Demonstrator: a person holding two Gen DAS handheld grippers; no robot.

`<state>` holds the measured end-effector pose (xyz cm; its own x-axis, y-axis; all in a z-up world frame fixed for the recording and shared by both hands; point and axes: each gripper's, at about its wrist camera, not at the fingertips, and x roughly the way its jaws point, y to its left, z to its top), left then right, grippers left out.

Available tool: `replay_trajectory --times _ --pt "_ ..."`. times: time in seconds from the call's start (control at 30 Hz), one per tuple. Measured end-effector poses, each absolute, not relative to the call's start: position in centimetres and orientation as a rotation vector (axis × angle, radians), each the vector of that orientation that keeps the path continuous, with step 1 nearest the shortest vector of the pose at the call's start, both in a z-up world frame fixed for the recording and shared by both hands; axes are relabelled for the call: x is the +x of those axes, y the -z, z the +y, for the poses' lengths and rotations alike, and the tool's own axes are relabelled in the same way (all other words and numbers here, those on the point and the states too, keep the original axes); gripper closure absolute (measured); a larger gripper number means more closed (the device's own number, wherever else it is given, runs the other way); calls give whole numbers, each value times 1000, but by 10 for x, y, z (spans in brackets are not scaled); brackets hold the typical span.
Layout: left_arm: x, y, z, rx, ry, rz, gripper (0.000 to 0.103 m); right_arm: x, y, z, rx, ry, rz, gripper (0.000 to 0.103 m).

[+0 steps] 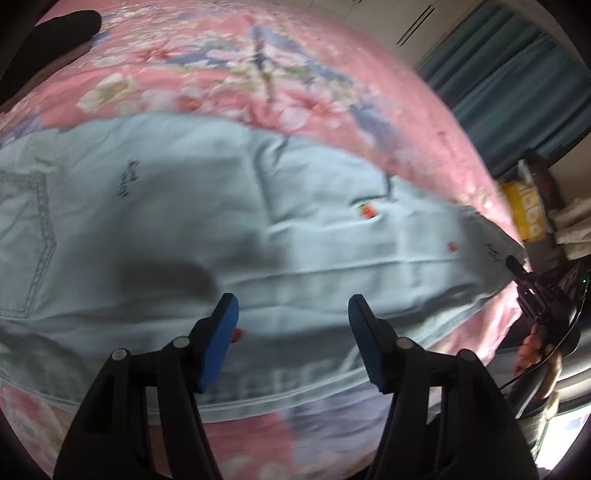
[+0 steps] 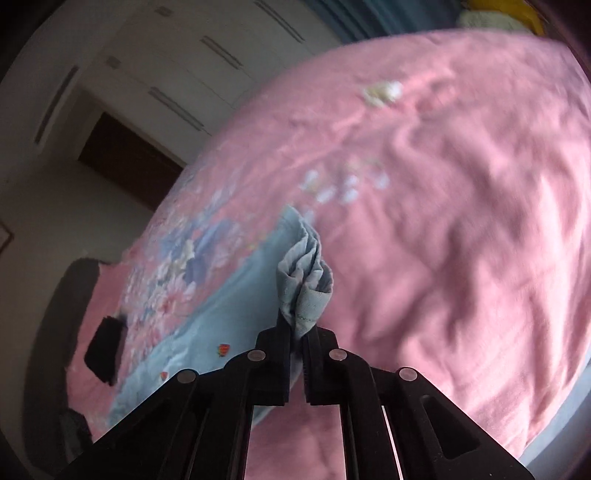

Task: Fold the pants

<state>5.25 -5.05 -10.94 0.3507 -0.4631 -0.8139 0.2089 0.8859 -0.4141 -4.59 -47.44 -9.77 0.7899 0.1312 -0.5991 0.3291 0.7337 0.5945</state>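
Pale blue pants lie spread across a pink floral bedspread, waist and back pocket at the left, legs running right. My left gripper is open with blue pads, hovering just above the pants near their near edge, holding nothing. My right gripper is shut on a bunched end of the pants' leg and holds it lifted off the bedspread. The right gripper also shows in the left wrist view at the far right end of the pants.
A black item lies at the bed's far left corner. A yellow bag and clutter stand beyond the bed's right edge, beside blue curtains. White wardrobes and a dark doorway are behind the bed.
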Motion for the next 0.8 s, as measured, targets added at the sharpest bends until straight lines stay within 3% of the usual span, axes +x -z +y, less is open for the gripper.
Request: replay_trajectory --times 0.2,0.5,0.6,0.63,0.67,0.7,0.8 --pt "67 83 -62 -525 648 1120 41 -29 46 -377 392 -97 577 97" --pt "84 100 -88 -691 748 1161 34 -11 86 -250 146 -373 642 97" --pt "89 122 -86 -756 721 1212 43 -11 101 -224 68 -397 681 97" --pt "91 126 -85 -745 702 1220 65 -10 105 -216 31 -386 689 97" --pt "92 129 -84 -721 676 1233 79 -11 107 -213 7 -382 694 97" --pt "93 131 -82 -717 667 1236 77 -11 109 -210 -8 -382 698 95" --pt "91 123 -72 -683 631 1192 86 -10 109 -208 -14 -394 717 94"
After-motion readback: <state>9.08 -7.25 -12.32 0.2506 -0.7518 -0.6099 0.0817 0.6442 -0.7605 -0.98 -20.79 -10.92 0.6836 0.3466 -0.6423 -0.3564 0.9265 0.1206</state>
